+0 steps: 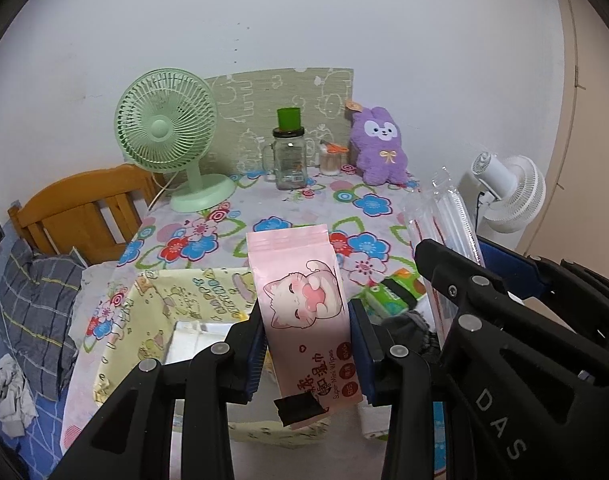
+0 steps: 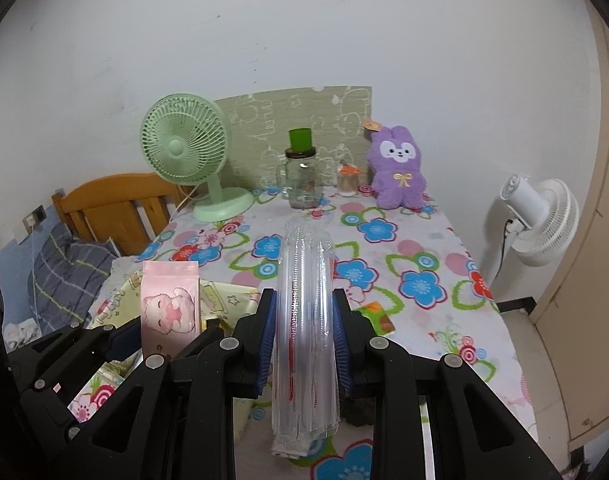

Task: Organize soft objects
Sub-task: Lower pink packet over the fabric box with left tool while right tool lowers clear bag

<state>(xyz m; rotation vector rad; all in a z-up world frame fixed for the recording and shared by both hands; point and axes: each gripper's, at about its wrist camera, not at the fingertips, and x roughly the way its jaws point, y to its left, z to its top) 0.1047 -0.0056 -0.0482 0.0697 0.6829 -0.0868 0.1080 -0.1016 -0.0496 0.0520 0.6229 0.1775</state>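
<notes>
Each gripper pinches a soft pack above the flowered table.

Left wrist view: the left gripper (image 1: 309, 344) has its blue pads pressed on a pink pack of wet wipes (image 1: 304, 312) with a cartoon cat, held upright over the yellow fabric bin (image 1: 164, 304) at the near edge of the flowered tablecloth (image 1: 288, 208); the right gripper (image 1: 456, 256) is beside it, to the right. Right wrist view: the right gripper (image 2: 303, 344) clamps a clear plastic pack (image 2: 306, 320) upright above the tablecloth (image 2: 404, 248), with the wipes (image 2: 169, 306) just left of it; a purple plush bunny (image 2: 398, 168) and a green desk fan (image 2: 184, 148) stand at the cloth's far edge.
</notes>
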